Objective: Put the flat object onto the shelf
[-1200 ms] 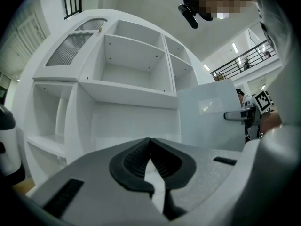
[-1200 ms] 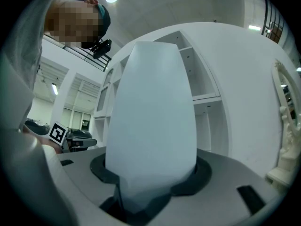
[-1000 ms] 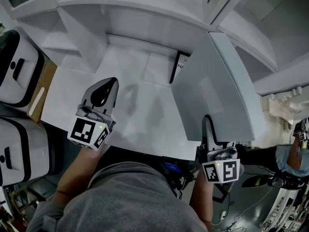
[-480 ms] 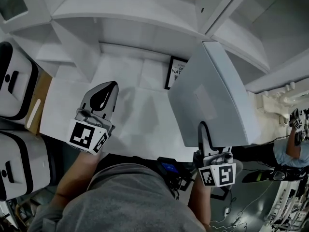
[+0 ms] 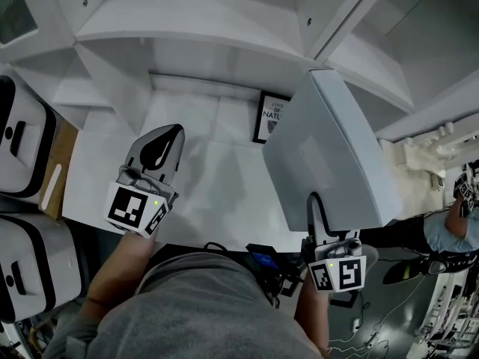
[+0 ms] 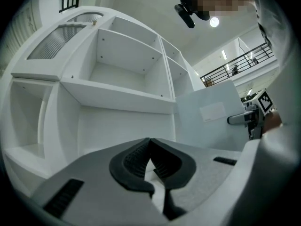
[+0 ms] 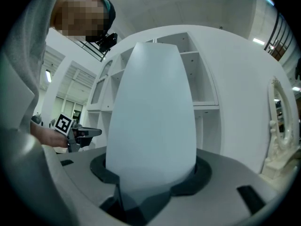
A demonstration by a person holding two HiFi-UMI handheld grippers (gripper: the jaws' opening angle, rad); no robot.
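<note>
Head view first: the white shelf [image 5: 187, 25] fills the top of the picture, and the left gripper [image 5: 171, 132] hovers over the floor of the shelf's wide lower bay, jaws together with nothing in them. Over on the right side of the shelf, the right gripper [image 5: 317, 206] has its jaws clamped on the near edge of the flat object [image 5: 329, 152], a plain white panel standing on edge and tilted, its far end up near the shelf's upright divider. A framed print [image 5: 270, 117] leans at the back of that lower bay, just left of the panel. White cases [image 5: 22, 144] sit well off the shelf's left end. Now the left gripper view: the left gripper [image 6: 150, 141] shows dark ribbed pads meeting at their tips, empty, pointing into the shelf [image 6: 117, 95]. The flat object [image 6: 211, 119] stands at the shelf's right, with the right gripper [image 6: 242, 119] gripping its edge. And the right gripper view: the right gripper [image 7: 149, 185] is closed hard on the base of the flat object [image 7: 153, 107], which rises straight up and covers much of the shelf [image 7: 204, 88] behind it. The left gripper [image 7: 82, 133] is seen low, left of the shelf.
</note>
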